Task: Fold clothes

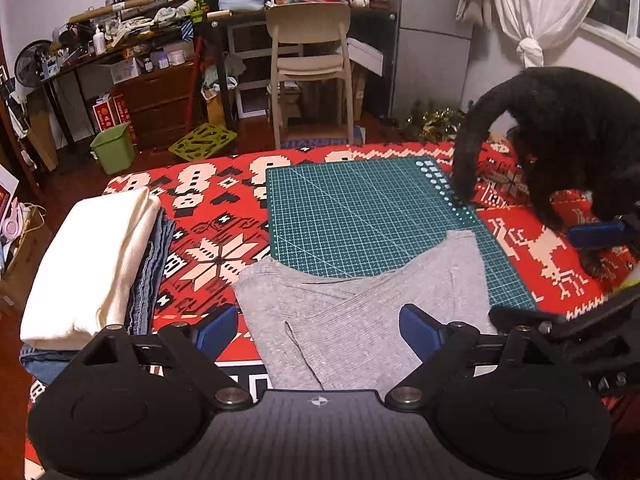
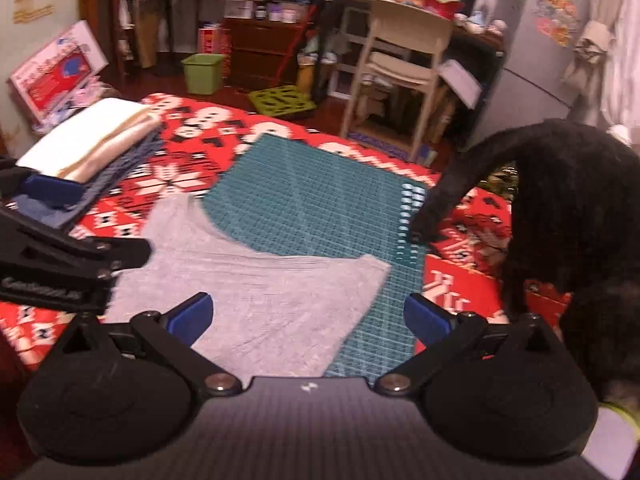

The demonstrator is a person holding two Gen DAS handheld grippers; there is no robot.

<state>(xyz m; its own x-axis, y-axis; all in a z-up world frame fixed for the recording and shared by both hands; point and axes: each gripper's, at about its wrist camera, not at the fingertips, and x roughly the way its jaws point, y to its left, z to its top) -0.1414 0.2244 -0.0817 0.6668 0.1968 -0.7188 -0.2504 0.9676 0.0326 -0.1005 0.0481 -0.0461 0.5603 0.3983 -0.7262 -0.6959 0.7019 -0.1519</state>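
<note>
Folding looks barely begun: the grey garment lies spread at the near edge of the green cutting mat on the red patterned blanket, a finished stack of folded clothes to the left. Next, each tool probably needs an edge to pinch. Both the left tongs and right tongs gape wide above the cloth, holding nothing. A black cat stands at the right.

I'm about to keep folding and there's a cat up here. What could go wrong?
1. The black cat stands at the mat's right edge; it may step onto the grey garment and ruffle it.
2. Its tail lies across the mat, close to the right gripper, so closing could pinch it.
3. Both grippers are open; the left gripper grips nothing yet.
</note>
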